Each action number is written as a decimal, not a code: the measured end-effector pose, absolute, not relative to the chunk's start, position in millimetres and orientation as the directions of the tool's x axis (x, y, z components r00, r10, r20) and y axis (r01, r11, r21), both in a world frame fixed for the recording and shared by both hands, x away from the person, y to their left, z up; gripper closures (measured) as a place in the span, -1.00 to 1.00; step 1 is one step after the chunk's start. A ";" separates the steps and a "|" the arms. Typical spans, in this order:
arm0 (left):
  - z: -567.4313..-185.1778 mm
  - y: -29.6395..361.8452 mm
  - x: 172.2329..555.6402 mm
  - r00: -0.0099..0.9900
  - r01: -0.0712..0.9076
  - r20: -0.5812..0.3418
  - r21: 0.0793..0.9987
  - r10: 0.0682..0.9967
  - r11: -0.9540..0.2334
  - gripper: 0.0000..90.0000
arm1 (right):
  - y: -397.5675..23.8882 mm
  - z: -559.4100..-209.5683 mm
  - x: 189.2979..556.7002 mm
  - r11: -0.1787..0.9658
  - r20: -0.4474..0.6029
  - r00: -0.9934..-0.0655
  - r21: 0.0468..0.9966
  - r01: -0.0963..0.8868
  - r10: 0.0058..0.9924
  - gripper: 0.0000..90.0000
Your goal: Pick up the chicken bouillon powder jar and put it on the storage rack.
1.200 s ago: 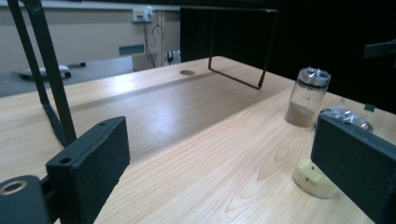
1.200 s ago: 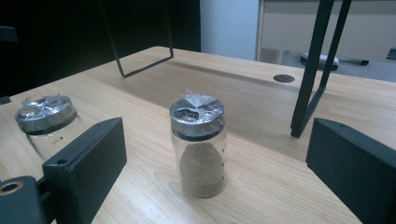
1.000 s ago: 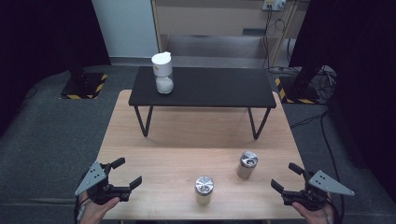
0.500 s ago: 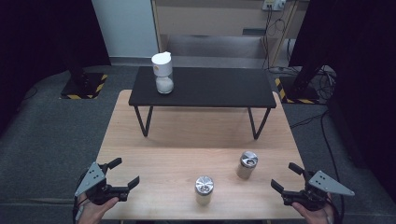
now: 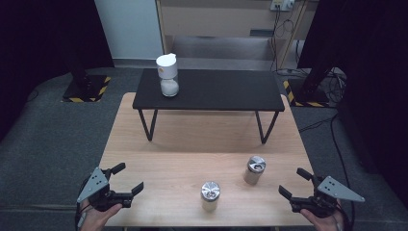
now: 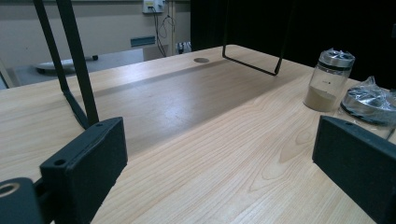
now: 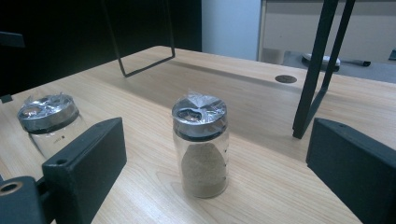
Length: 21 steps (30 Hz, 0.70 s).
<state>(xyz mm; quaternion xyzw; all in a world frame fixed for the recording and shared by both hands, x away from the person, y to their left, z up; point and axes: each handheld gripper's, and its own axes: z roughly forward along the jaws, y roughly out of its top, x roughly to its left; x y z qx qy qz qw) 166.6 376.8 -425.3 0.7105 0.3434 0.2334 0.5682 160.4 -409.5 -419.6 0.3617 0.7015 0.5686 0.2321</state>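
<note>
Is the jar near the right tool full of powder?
No, about half full. In the right gripper view the jar stands upright, with tan powder only in its lower part and clear glass above, under a metal lid.

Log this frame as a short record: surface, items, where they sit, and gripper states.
surface: wooden table
raised shelf: black, on thin legs
on shelf: white-lidded jar
on table: near jar, far jar, both upright, metal lids, powder inside
left gripper: open, holding nothing
right gripper: open, holding nothing, far jar ahead of it
</note>
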 end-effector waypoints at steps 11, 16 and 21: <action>-425.4 376.9 168.0 0.659 0.233 -0.068 0.965 0.749 -0.117 -0.97 | -410.8 -419.9 161.1 0.085 0.089 -0.639 0.968 0.236 0.764 -0.90; -425.5 377.6 168.1 0.657 0.237 -0.075 0.965 0.751 -0.112 -0.97 | -411.8 -419.2 161.4 0.073 0.097 -0.645 0.970 0.231 0.758 -0.91; -425.5 377.6 168.4 0.657 0.240 -0.077 0.964 0.750 -0.111 -0.98 | -412.1 -415.6 163.7 0.074 0.096 -0.668 0.972 0.223 0.738 -0.92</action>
